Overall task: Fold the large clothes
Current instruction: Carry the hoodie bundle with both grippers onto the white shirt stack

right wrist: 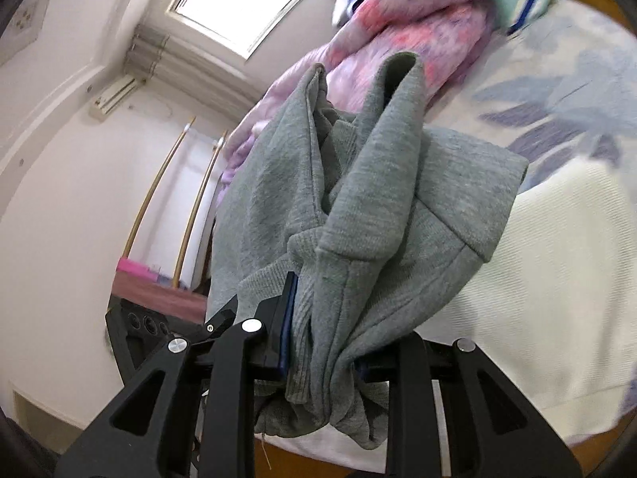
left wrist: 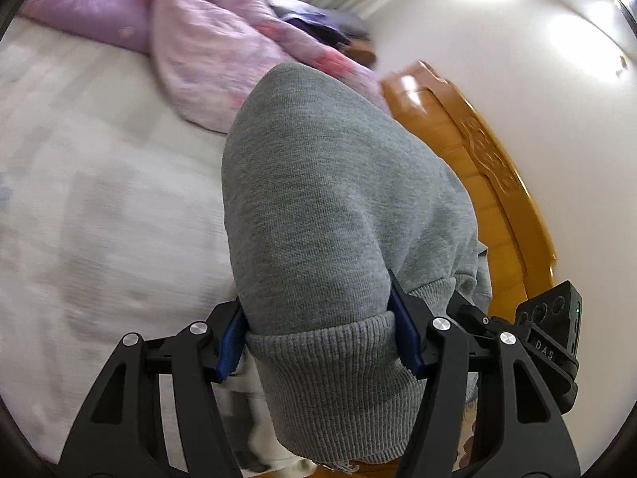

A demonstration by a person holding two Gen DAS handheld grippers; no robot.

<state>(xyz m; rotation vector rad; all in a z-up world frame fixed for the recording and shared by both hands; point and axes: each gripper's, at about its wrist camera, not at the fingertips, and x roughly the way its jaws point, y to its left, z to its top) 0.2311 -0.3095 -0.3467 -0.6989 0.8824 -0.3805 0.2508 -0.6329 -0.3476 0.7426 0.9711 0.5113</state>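
**Sweatshirt lifted off the bed, folding not yet visible**

Both tools have the grey sweatshirt (left wrist: 318,183) in the air above the bed (left wrist: 99,183). The left hand-held gripper (left wrist: 324,338) is clamped across a ribbed band of the garment, its blue pads (left wrist: 404,330) pressing either side of the knit. The right hand-held gripper (right wrist: 322,342) is clenched on a bunched handful of the same cloth, with ribbing and a seam crumpled between its fingers; the rest of the fabric hangs forward in loose, twisted drapes.

As far as progress goes, this looks like an early stage. The sweatshirt is neither laid flat nor shows any neat crease; it is gathered and raised, probably for spreading or shaking out. Both views are motion-blurred. Left to do, by my reading: lay it flat on the bed, smooth it, bring in the sleeves and fold the body.

A purple quilt (left wrist: 207,55) lies heaped near the wooden headboard (left wrist: 477,151), well clear of the bare sheet nearer the tools.
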